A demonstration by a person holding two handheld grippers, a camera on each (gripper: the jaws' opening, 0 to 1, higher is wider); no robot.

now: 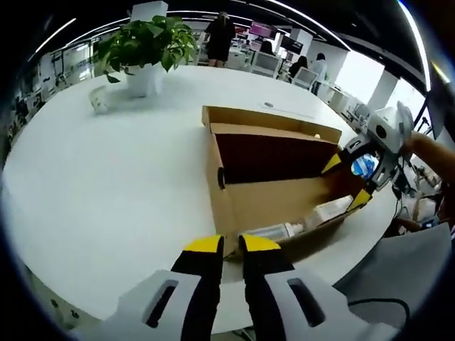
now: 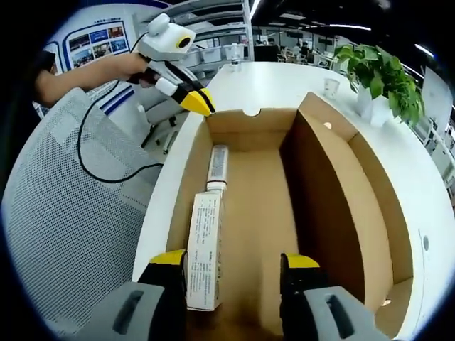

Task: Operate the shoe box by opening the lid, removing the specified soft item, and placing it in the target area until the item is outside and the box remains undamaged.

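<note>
An open cardboard shoe box [image 1: 234, 195] [image 2: 323, 185] lies on the white table, its lid [image 1: 270, 117] folded up along one long side. Inside, against one wall, lie a white carton [image 2: 202, 249] [image 1: 330, 209] and a clear tube-like bottle [image 2: 217, 165] [image 1: 274, 231]. My right gripper [image 2: 233, 261] is open at the box's near end, its left jaw beside the carton; seen from the left gripper view, the right gripper [image 1: 347, 181] hangs over the box's end. My left gripper [image 1: 232, 245] has its jaws close together with nothing between them, just outside the box's other end [image 2: 200, 101].
A potted plant [image 1: 146, 42] [image 2: 380, 71] and a small white cup [image 1: 99, 99] [image 2: 330, 87] stand further along the white table [image 1: 106, 185]. A grey mesh chair [image 2: 64, 213] is beside the table edge. People stand in the office behind.
</note>
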